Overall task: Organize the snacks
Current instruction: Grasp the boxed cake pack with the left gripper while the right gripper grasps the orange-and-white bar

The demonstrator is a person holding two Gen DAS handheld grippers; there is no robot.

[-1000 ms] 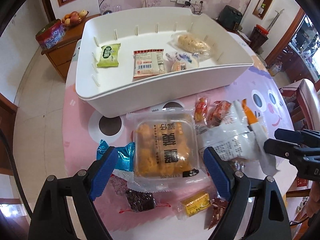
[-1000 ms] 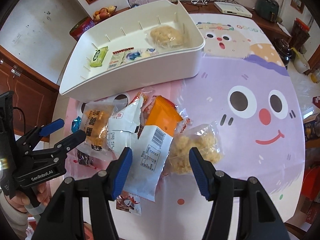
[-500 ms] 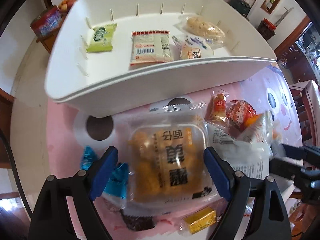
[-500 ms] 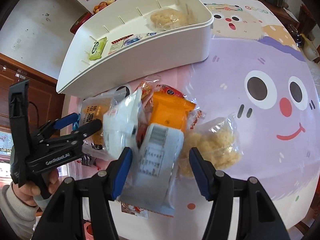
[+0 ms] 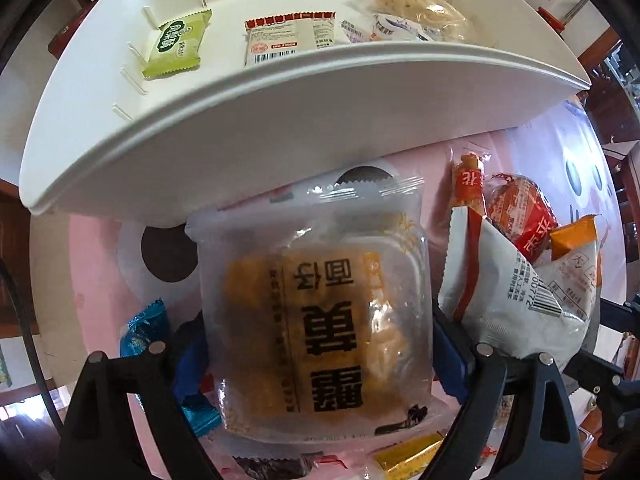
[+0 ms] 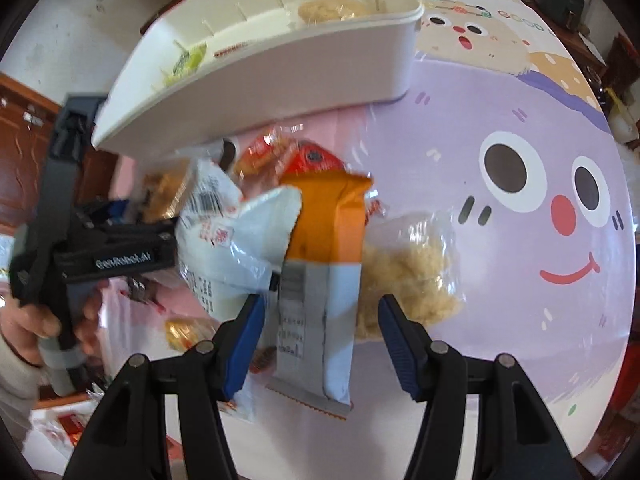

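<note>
A clear pack of yellow cakes [image 5: 320,320] lies on the pink cloth in front of the white bin [image 5: 280,120]. My left gripper [image 5: 318,360] points straight down over it. Its jaws are opening, and the pack lies between the blue pads [image 5: 188,364] without a visible squeeze. In the right wrist view my right gripper [image 6: 320,340] stands open around an orange-and-white packet [image 6: 320,280], with a gap on each side. A clear bag of pale puffs [image 6: 408,276] lies just right of that packet. The left gripper [image 6: 120,256] also appears there, held by a hand [image 6: 24,320].
The white bin [image 6: 260,72] holds a green packet [image 5: 176,48], a red-and-white packet [image 5: 280,36] and other bags. A white bag [image 5: 512,296], red packets [image 5: 520,220], a blue candy [image 5: 144,328] and a gold bar [image 5: 404,456] crowd the cake pack. The cartoon tablecloth [image 6: 500,120] spreads right.
Both grippers have come down onto the snack pile. The left one now straddles the cake pack with its jaws a little wider. The right one hangs lower over the orange-and-white packet.
</note>
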